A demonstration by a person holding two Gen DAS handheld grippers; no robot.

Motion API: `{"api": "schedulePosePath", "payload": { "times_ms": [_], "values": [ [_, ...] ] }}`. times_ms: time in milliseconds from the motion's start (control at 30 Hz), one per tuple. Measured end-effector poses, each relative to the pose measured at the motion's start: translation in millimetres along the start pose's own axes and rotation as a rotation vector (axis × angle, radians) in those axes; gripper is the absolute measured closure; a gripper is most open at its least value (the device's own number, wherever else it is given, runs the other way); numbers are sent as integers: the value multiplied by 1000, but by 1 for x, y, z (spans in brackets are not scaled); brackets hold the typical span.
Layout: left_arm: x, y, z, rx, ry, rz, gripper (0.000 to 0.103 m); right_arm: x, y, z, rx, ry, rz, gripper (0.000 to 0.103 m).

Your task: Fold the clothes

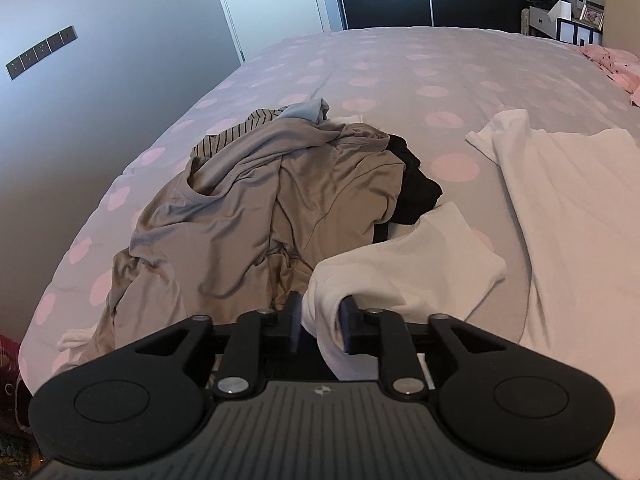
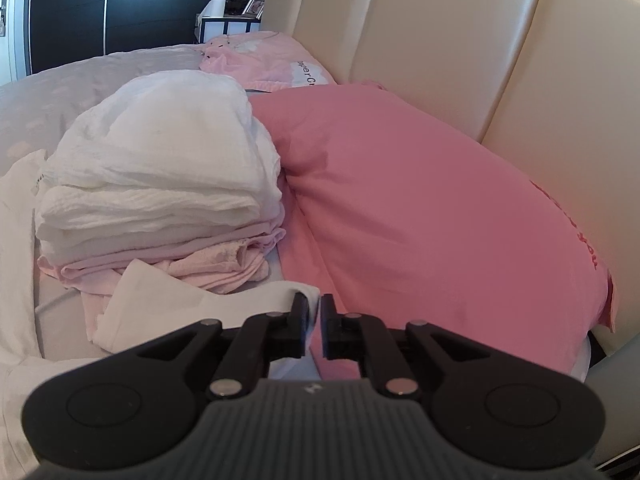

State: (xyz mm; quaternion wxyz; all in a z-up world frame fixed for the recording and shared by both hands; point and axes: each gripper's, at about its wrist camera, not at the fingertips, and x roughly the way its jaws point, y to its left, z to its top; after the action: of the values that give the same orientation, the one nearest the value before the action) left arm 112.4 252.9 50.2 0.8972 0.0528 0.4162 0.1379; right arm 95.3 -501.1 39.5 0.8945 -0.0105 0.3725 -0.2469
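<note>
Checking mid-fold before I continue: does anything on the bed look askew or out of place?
The folded stack of white and pale pink laundry looks uneven: its lowest pink layers bunch and stick out at the front. The heap of unfolded grey, tan and black clothes is just awaiting folding. Both grippers pinch the white garment; nothing looks damaged.

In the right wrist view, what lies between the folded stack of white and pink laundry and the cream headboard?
In the right wrist view, a large pink pillow fills that stretch, pressed against the folded stack on one side and leaning on the headboard on the other.
</note>
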Motion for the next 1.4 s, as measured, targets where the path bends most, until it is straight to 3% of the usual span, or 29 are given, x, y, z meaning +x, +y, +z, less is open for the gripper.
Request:
{"api": "schedulePosePath", "payload": {
  "times_ms": [67,133,200,367,500,667,933,967,1000,1033,1167,1400],
  "values": [
    [-11,-3,0,22,-48,-4,64,-5,-1,0,0,-12,-7,71],
    [-22,-6,0,38,-76,-1,53,-16,-3,-2,2,-27,5,71],
    [-29,-8,-2,37,-79,-7,53,-27,-3,-5,3,-42,21,70],
    [-38,-29,-13,93,-66,-45,53,-58,17,-21,-51,-72,193,68],
    [-41,-48,-21,154,-50,-80,53,-57,51,-33,-88,61,403,69],
    [-43,-64,-26,206,-44,-90,53,-45,110,-56,-115,241,488,68],
    [-42,-72,-27,237,-42,-101,53,-26,150,-64,-169,381,419,68],
    [-42,-73,-27,240,-42,-102,53,-24,150,-66,-170,397,427,72],
    [-42,-72,-28,239,-40,-105,53,-25,150,-67,-178,403,421,92],
    [-41,-72,-28,238,-38,-108,53,-26,149,-69,-185,408,415,101],
    [-39,-70,-32,242,-29,-121,53,-38,134,-72,-220,398,379,102],
    [-35,-70,-44,285,6,-145,53,-30,98,-99,-207,474,334,102]
  ]
}}
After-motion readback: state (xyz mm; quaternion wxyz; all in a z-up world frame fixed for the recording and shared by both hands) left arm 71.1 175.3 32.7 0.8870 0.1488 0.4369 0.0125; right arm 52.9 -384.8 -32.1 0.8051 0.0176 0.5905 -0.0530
